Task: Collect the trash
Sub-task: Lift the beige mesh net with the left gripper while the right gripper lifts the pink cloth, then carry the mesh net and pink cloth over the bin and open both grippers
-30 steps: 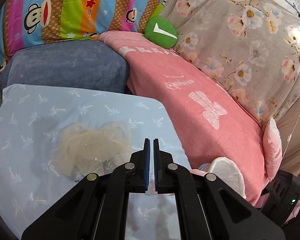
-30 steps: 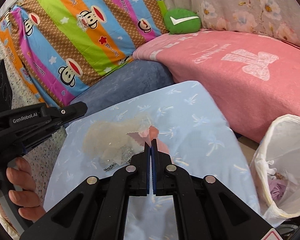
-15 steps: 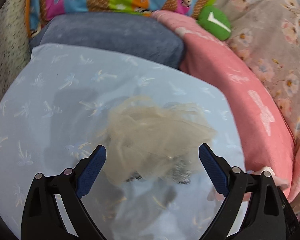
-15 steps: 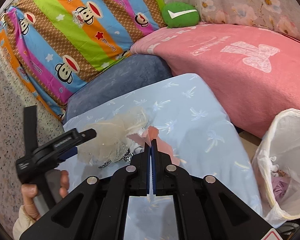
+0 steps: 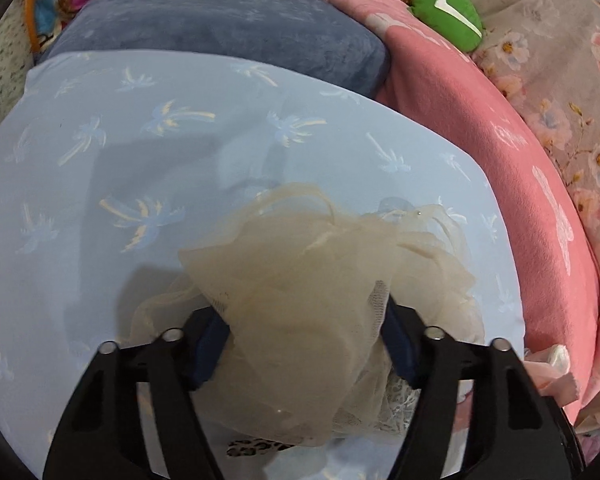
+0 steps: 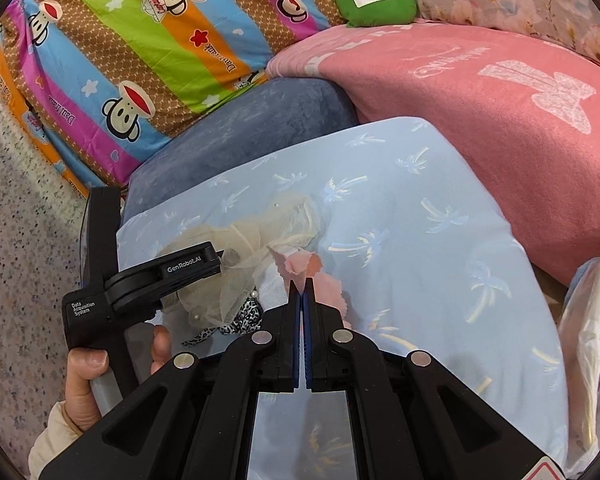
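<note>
A fluffy beige mesh bundle [image 5: 300, 280] lies on the light blue palm-print cushion [image 5: 120, 168], with a leopard-print scrap [image 5: 256, 448] under its near edge. My left gripper [image 5: 300, 336] straddles the bundle. Its jaws are closing, and both blue pads touch the mesh and pinch it in. In the right wrist view the mesh bundle [image 6: 256, 236] sits left of centre, with one black finger [image 6: 188, 266] of the left gripper laid over it. My right gripper [image 6: 302, 284] is shut on a torn pink paper scrap [image 6: 300, 266] just above the cushion.
A white plastic trash bag [image 6: 592, 320] stands open at the right edge. Behind the cushion are a grey-blue pillow [image 6: 252, 128], a pink blanket [image 6: 480, 100], a striped cartoon quilt [image 6: 132, 48] and a green plush [image 6: 376, 2]. A hand [image 6: 88, 376] holds the left gripper over speckled floor.
The left gripper opened wide, dropped onto the mesh bundle and is now narrowing around it. The right gripper moved nearer the cushion, the pink scrap still in its tips.
</note>
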`<state>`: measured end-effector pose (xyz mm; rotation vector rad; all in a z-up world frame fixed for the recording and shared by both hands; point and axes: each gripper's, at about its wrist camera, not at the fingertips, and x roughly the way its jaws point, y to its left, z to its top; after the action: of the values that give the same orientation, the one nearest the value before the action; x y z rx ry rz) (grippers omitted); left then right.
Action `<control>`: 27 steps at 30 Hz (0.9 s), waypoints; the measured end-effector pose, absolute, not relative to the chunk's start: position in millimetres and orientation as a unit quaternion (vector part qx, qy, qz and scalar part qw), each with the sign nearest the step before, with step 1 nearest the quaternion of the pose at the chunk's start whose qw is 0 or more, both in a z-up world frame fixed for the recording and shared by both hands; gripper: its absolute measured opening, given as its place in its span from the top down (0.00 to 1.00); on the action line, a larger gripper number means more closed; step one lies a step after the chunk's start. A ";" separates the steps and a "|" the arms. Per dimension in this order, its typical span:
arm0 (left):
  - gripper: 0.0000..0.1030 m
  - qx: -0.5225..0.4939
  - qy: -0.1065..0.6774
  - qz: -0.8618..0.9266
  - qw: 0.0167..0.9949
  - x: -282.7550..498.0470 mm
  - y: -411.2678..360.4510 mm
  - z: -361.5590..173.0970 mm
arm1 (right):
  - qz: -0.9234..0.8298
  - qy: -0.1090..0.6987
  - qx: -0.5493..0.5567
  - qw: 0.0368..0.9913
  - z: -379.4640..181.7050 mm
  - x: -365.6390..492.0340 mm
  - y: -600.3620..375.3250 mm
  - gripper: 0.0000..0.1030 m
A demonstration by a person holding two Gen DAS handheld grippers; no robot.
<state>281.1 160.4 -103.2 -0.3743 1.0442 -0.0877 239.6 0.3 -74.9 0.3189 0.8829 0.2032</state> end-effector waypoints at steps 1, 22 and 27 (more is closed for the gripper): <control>0.66 -0.176 0.496 -0.056 0.848 280.9 158.8 -102.3 | 0.098 0.426 0.154 0.886 -76.0 240.8 1.2 0.99; 0.93 -0.161 0.404 -0.156 0.887 226.8 107.3 11.0 | 0.090 0.361 0.172 0.912 -14.7 193.5 -34.4 0.99; 0.93 -0.145 0.396 -0.182 0.888 212.7 78.7 23.4 | 0.074 0.342 0.179 0.920 2.1 171.1 -60.7 0.99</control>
<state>212.7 78.7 23.4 -0.3018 0.8224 -0.3788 171.1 -60.7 2.1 0.3673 0.7028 0.1519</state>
